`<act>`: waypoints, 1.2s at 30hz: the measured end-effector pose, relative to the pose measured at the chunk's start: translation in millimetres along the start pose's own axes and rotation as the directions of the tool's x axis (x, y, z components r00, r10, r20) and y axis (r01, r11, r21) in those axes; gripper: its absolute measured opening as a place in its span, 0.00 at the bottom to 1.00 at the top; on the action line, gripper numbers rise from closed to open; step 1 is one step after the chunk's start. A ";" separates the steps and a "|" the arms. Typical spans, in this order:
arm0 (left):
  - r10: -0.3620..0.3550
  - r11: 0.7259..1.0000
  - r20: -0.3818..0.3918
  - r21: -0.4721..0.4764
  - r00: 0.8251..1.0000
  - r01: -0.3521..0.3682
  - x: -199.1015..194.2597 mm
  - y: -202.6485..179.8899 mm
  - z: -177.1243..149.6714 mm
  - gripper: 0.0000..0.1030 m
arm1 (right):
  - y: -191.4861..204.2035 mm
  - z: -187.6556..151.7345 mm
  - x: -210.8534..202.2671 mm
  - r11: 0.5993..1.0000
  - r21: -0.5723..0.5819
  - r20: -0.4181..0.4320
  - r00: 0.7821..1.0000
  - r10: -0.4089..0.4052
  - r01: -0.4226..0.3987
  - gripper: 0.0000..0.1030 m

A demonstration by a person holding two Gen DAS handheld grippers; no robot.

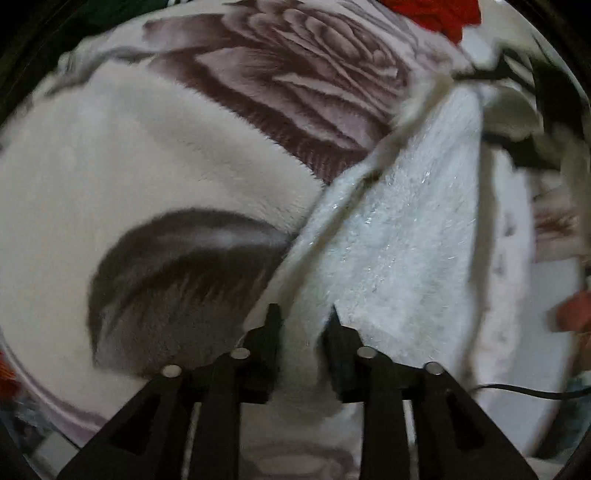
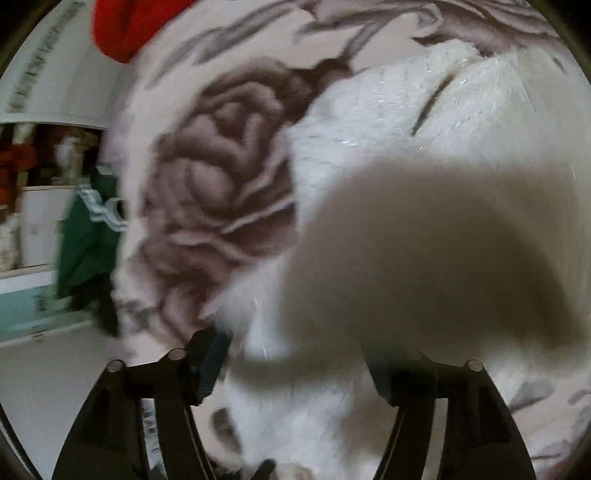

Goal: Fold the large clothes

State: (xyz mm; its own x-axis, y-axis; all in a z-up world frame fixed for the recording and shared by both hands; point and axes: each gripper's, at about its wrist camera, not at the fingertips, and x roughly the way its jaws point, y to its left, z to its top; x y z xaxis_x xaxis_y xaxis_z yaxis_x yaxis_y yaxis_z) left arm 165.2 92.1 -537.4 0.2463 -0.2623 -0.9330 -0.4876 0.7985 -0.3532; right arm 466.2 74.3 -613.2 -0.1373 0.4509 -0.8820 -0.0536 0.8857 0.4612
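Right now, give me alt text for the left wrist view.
The left gripper pinches a fold of a fluffy white garment, its two black fingers closed on the fabric edge. The garment lies across a pale plush blanket printed with large brown roses, with something red at the top edge.

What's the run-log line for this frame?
left gripper: shut on white fluffy garment | right gripper: open, garment between | surface: rose-print blanket

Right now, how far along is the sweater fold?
Early to mid. Done: nothing shows a finished fold. In hand: the left hand-held gripper is shut on an edge of the white fuzzy sweater, lifted off the rose-print blanket. The right hand-held gripper has white fabric bunched between wide-set fingers; its grip is unclear. Left: lay the layers flat and finish folding.
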 end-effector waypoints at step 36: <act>-0.131 0.991 -0.163 -0.019 0.978 0.130 -39.5 18.1 -148.5 0.16 | -241.8 -376.7 -29.3 0.889 0.405 -0.146 0.944 0.295 -0.215 0.22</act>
State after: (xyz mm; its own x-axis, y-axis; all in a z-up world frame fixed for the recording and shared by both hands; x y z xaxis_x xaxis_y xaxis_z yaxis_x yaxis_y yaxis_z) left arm 22.2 36.4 -517.2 0.1686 -0.4495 -0.8772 -0.4668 0.7474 -0.4727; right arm 110.7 -194.8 -662.2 -0.2897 0.6711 -0.6825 0.3820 0.7348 0.5604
